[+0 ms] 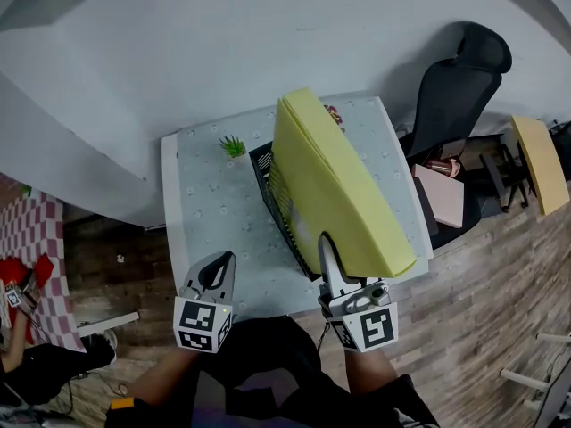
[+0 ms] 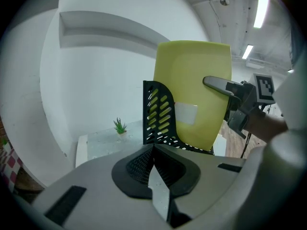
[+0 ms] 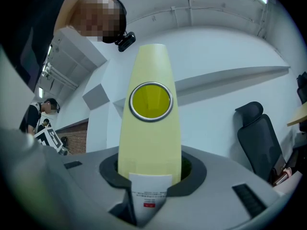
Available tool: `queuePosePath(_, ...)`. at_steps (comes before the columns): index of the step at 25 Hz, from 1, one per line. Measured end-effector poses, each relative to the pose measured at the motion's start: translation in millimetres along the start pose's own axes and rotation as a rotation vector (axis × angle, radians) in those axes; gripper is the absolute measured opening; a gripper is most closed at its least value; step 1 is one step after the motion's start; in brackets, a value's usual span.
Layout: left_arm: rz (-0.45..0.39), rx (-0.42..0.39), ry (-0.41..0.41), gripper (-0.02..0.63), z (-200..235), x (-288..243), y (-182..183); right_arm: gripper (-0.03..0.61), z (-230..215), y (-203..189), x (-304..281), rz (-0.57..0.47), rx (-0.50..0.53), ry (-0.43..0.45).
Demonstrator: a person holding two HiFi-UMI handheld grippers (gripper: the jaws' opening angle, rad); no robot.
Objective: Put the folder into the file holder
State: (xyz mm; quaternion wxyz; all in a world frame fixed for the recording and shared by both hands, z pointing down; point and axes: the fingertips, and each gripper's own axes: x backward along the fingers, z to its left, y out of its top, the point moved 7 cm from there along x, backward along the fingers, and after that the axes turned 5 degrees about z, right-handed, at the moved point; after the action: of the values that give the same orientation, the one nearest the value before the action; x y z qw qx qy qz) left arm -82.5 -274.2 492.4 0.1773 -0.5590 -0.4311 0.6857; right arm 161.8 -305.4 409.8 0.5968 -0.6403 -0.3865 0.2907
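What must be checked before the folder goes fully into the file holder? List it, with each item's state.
1. Right gripper clamped on the folder: ok, jaws grip its spine.
2. Folder's lower end inside the file holder: ok, yellow shows through the slots.
3. Folder seated on the file holder's floor: cannot tell.
4. Left gripper out of the way: ok, shut, empty, apart from the file holder.
5. Plant clear: ok, stands apart on the table.
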Motion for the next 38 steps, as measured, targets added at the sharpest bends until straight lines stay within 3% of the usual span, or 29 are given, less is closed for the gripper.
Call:
queuePosePath(20, -0.036, -0.016, -0.021, 0.009, 6.4, 2.4, -0.7, 0.187, 8.6, -79.9, -0.6, 0.129, 0.056, -0.055)
queuePosePath(26, -0.06, -0.01, -0.044, 0.009, 13.8, 7.0, -0.4, 0.199, 15.0, -103.5, 1.7, 0.22, 0.07, -0.098)
queuePosePath(38, -0.164, -0.014, -0.088, 0.009, 17.7, 32.9, 6.4, 0.237, 30.3, -89.0, 16.5, 0.308, 0.049, -0.142)
